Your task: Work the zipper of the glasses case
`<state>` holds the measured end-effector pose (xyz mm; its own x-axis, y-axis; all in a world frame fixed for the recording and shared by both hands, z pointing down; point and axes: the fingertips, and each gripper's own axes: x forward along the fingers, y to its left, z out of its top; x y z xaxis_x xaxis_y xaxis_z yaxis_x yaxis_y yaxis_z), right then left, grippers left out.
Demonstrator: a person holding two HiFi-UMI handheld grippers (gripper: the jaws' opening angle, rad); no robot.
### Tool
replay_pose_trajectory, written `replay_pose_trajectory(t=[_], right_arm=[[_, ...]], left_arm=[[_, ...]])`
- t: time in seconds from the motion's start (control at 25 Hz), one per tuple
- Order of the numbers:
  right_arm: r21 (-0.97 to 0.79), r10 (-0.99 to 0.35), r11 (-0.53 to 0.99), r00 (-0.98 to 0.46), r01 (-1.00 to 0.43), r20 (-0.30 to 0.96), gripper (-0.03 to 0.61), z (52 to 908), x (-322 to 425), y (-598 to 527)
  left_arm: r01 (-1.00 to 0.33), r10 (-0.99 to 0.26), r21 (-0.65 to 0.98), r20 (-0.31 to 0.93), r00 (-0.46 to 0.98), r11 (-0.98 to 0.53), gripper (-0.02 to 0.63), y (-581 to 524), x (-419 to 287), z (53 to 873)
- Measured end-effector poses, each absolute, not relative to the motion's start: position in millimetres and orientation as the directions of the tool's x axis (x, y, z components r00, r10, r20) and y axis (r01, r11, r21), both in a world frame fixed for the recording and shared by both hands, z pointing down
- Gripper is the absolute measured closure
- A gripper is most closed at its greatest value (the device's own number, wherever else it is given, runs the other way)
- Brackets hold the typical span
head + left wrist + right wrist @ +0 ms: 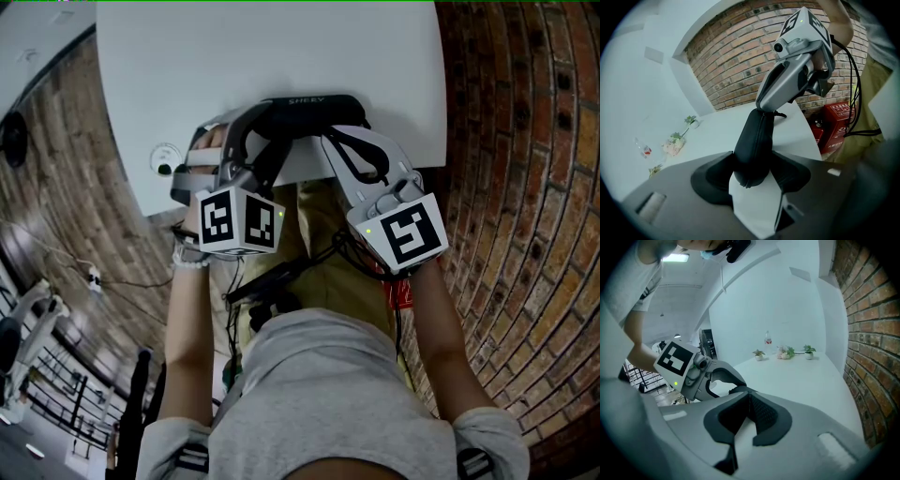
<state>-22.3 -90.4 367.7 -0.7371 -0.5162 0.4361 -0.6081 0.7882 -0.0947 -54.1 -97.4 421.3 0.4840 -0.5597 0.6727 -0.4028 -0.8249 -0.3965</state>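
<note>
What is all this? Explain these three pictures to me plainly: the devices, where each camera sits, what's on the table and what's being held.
There is no robot here. A person holds a hand-operated claw in each hand. The head view looks down from a camera on the person's head. The other two pictures come from cameras that ride on each claw and look along its jaws. At the near edge of the white table is a black zippered glasses case. Small potted plants stand at the far end. The left claw is clamped on one end of the case. The right claw is shut at the case's other end, by the zipper. I cannot tell whether it pinches the zipper pull.
</note>
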Motion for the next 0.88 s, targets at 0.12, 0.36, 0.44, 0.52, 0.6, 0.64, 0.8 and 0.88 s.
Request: replay_pose_trajectory(t=[0.12, 0.36, 0.44, 0.52, 0.6, 0.64, 0.8, 0.88], right_arm=[[-0.095, -0.514, 0.790, -0.740, -0.605, 0.434, 0.563, 366, -25, -90], [-0.103, -0.424, 0.845, -0.775, -0.524, 0.467, 0.575, 373, -43, -76], [-0.077, -0.355, 0.886, -0.776, -0.457, 0.521, 0.575, 380, -62, -59], [-0.069, -0.350, 0.892, -0.779, -0.446, 0.520, 0.575, 381, -75, -53], [-0.092, -0.358, 0.883, -0.787, -0.461, 0.503, 0.575, 382, -75, -53], [-0.096, -0.362, 0.879, -0.784, -0.467, 0.505, 0.575, 384, -72, -54], [-0.043, -0.408, 0.866, -0.753, -0.498, 0.517, 0.575, 384, -53, -64], [0.005, -0.445, 0.855, -0.728, -0.519, 0.522, 0.574, 380, -41, -72]], left_arm=[[-0.403, -0.559, -0.396, 0.672, 0.485, -0.825, 0.353, -97, -53, 420], [-0.393, -0.560, -0.405, 0.671, 0.486, -0.826, 0.356, -99, -51, 421], [-0.379, -0.557, -0.411, 0.672, 0.488, -0.829, 0.356, -100, -45, 422], [-0.370, -0.552, -0.412, 0.673, 0.493, -0.833, 0.356, -100, -42, 422], [-0.369, -0.550, -0.411, 0.670, 0.498, -0.834, 0.355, -100, -42, 422], [-0.368, -0.551, -0.412, 0.669, 0.499, -0.834, 0.356, -100, -42, 422], [-0.368, -0.550, -0.411, 0.666, 0.504, -0.834, 0.354, -100, -42, 422], [-0.366, -0.550, -0.411, 0.666, 0.505, -0.835, 0.354, -101, -41, 422]])
